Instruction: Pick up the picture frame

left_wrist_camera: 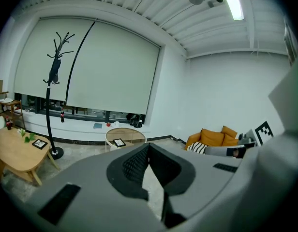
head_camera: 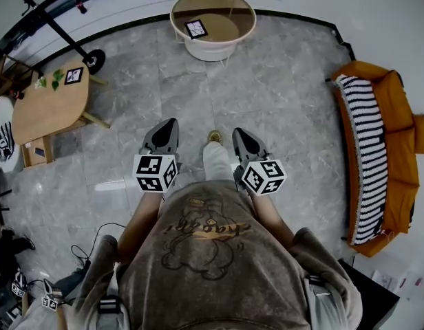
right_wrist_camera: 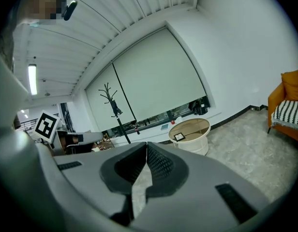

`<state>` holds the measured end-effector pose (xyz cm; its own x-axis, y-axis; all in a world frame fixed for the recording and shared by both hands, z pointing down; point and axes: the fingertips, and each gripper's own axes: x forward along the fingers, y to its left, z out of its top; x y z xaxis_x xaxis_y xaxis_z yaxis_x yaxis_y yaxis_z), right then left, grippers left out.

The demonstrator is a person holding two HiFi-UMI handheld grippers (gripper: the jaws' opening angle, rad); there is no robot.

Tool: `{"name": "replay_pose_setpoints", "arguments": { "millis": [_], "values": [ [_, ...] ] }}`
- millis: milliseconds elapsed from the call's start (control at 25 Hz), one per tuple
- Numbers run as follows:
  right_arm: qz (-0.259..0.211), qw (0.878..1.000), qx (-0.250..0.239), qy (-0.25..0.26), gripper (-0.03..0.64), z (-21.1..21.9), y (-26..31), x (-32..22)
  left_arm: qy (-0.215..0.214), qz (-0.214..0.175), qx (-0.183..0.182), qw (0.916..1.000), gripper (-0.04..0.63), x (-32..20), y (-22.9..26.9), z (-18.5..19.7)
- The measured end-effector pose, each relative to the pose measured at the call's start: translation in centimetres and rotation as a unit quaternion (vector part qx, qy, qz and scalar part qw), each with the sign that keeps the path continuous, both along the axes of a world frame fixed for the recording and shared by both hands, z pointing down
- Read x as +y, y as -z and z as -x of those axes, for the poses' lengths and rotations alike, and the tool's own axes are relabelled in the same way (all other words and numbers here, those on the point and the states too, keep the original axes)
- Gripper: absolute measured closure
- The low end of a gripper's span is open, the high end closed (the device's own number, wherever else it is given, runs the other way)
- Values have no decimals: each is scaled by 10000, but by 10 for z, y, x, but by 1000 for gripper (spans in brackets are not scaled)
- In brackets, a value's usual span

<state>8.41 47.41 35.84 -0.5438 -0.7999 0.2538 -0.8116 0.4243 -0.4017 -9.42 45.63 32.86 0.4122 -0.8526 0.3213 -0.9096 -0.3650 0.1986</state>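
I hold two grey plastic grippers side by side over a glossy grey marble floor (head_camera: pixel 281 88). The left gripper (head_camera: pixel 169 123) and the right gripper (head_camera: pixel 238 133) each have ribbed black pads pressed together, with nothing between them. The picture frame (head_camera: pixel 196 29), small, square and black-edged, lies flat on a round white drum-shaped table (head_camera: pixel 212 51), well ahead of both grippers. At the right stands an orange sofa (head_camera: pixel 399 108) with a striped cushion (head_camera: pixel 367 163).

Picture frame (head_camera: pixel 196 28): small, square, black border round a pale picture, lying flat and turned slightly askew, left of centre on the round white-walled table (head_camera: pixel 212 51), at twelve o'clock in the head view.
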Motion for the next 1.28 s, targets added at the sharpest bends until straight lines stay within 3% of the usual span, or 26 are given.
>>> {"name": "replay_pose_setpoints", "arguments": {
  "millis": [840, 1280],
  "values": [
    [-65, 9994, -168, 300, 597, -29, 24, -165, 312, 66, 46, 9995, 577, -150, 22, -28],
    [-100, 9983, -158, 548, 597, -52, 20, -253, 574, -81, 14, 9983, 577, -232, 25, -45]
  ]
}}
